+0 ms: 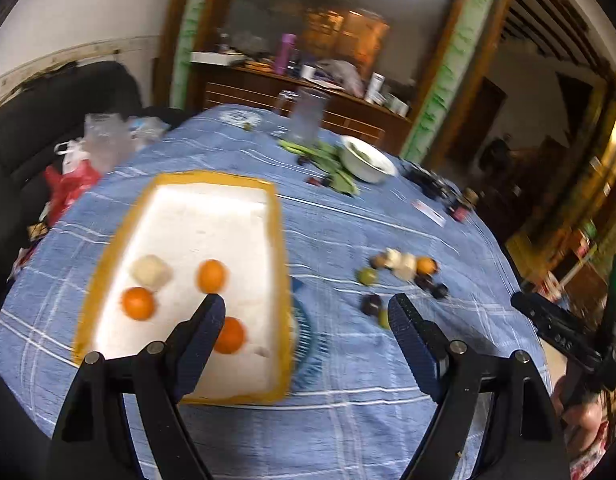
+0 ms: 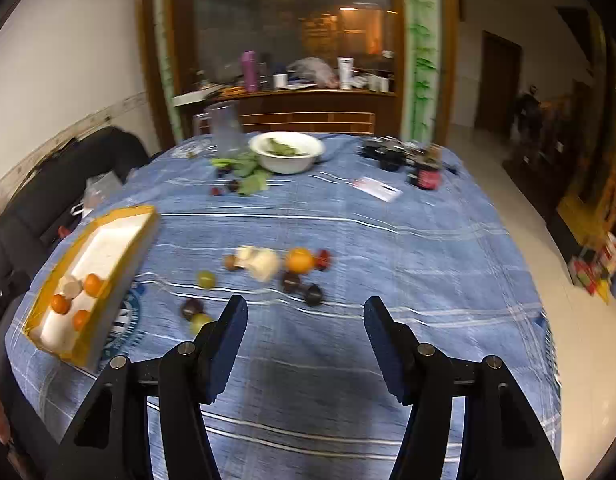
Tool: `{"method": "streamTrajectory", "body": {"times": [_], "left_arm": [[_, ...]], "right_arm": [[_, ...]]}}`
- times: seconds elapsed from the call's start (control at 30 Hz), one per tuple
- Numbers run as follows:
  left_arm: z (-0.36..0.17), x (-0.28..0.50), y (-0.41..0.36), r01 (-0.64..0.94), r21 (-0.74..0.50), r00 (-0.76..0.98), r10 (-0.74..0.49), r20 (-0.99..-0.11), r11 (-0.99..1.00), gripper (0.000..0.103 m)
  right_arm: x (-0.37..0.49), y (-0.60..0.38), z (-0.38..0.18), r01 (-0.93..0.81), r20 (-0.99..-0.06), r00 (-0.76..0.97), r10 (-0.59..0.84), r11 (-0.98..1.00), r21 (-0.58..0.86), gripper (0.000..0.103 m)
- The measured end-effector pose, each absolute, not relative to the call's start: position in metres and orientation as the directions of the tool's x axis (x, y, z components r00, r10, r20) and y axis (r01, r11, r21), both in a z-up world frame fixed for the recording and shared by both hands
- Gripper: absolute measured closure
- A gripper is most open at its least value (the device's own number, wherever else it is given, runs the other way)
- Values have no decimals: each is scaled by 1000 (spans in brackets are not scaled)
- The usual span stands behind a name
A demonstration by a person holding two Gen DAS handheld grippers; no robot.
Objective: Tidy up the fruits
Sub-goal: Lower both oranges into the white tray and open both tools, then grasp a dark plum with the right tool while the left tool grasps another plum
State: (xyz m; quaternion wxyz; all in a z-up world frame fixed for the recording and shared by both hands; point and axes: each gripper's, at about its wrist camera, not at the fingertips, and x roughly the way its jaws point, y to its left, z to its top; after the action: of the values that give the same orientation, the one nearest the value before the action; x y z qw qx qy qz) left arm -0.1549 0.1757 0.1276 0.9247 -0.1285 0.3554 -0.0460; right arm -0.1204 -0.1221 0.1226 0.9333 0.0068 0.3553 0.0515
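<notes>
Each hand-held gripper, left (image 1: pixel 306 312) and right (image 2: pixel 306 312), hangs wide open and empty; next, fetch the orange (image 2: pixel 299 260) at 12 o'clock for the tray (image 2: pixel 146 216).

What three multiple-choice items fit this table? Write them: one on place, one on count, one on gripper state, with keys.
1. Where does the yellow-rimmed tray lie from the loose fruit?
A. left
B. right
C. behind, by the bowl

2. How many oranges are in the tray?
A. one
B. three
C. five

3. How do the left gripper and right gripper stand?
A. both shut on fruit
B. one shut, one open
C. both open, holding nothing

Key: 1 A, the right wrist view shows the tray at the table's left edge, fruit mid-cloth. 2 B, the left wrist view shows three orange balls beside one pale fruit. 3 C, each view shows fingers wide apart with only cloth or tray behind.
</notes>
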Motion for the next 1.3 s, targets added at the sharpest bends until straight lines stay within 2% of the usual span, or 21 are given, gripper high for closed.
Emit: {"method": "streamTrajectory", "body": {"times": [0.17, 0.4, 0.53, 0.57, 0.6, 0.7, 0.73, 0.8, 1.07, 1.13, 1.17, 1.2, 1.23, 1.3], "left_arm": [[121, -148, 143, 35, -216, 716, -175, -675, 976, 20], [82, -107, 111, 52, -178, 634, -170, -755, 983, 20], [64, -87, 87, 110, -150, 615, -185, -766, 983, 21], [59, -81, 80, 131, -144, 608, -194, -769, 981, 24], [56, -77, 77, 140, -141, 604, -197, -772, 980, 33], [46, -60, 76, 139, -164, 584, -215, -783, 977, 45], [43, -55, 77, 133, -174, 582, -219, -783, 976, 45], [39, -47, 79, 123, -180, 577, -218, -787, 976, 46], [16, -31, 85, 97, -244, 547, -257, -797, 965, 47], [15, -30, 85, 92, -253, 554, -261, -790, 963, 50], [16, -31, 83, 101, -246, 561, -260, -786, 964, 56], [17, -33, 79, 113, -241, 566, -262, -781, 964, 66], [19, -36, 72, 132, -215, 577, -252, -777, 968, 70], [23, -39, 59, 157, -144, 596, -209, -775, 977, 78]], "right_arm": [[-112, -140, 108, -76, -680, 723, 125, 992, 101, 38], [-70, -128, 61, -109, -735, 657, 171, 985, 131, 39], [-40, -130, 45, -107, -749, 639, 175, 985, 139, 39], [-36, -130, 42, -106, -753, 635, 176, 984, 141, 39], [-28, -131, 38, -106, -759, 626, 179, 984, 144, 39], [-16, -133, 30, -110, -764, 617, 191, 982, 157, 41], [-13, -133, 28, -112, -765, 616, 190, 982, 154, 46], [-9, -131, 24, -121, -769, 610, 192, 981, 149, 49], [-5, -125, 14, -154, -775, 596, 209, 977, 146, 49], [-5, -124, 14, -159, -774, 597, 212, 977, 145, 49], [-5, -123, 14, -163, -773, 597, 214, 976, 145, 50], [-6, -122, 14, -169, -773, 597, 216, 975, 142, 55], [-6, -121, 14, -174, -773, 598, 214, 975, 136, 63], [-8, -119, 14, -182, -772, 599, 211, 975, 125, 72]]}}
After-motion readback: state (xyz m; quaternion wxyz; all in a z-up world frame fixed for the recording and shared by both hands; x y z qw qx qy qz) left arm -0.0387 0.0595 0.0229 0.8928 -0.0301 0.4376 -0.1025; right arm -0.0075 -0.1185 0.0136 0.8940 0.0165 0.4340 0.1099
